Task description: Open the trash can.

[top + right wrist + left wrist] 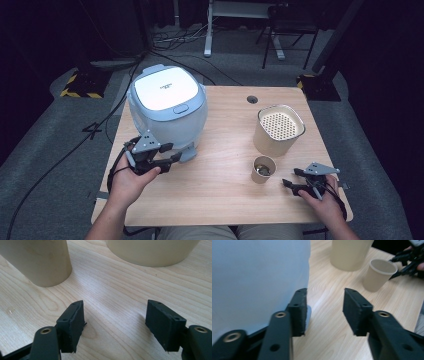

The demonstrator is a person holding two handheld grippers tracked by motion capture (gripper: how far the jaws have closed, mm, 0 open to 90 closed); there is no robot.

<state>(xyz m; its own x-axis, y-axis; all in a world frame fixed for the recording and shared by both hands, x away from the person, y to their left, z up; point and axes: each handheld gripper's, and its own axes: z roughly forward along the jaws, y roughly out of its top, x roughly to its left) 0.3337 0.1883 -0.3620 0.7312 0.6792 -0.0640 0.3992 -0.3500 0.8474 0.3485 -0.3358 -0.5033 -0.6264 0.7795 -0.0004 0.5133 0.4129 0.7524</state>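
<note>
**Grippers at rest beside cooker and cups**

Light wooden table (220,200) as landmark. At its near right corner, the right gripper (290,184): jaws apart, empty. Near left, the left gripper (172,159): jaws spread, empty, beside the blue rice cooker (167,107). Mid-table: small cup (263,169), then perforated-lid canister (278,129). Beyond: grey carpet (45,130), cables, dark room.

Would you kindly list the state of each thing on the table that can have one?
Rice cooker: lid shut, upright.
Tall container: upright, perforated insert on top.
Small cup: upright, open, something inside.
Left tongs: open, nothing between them, one jaw beside the cooker's base.
Right tongs: apart, empty, beside the cup.
</note>
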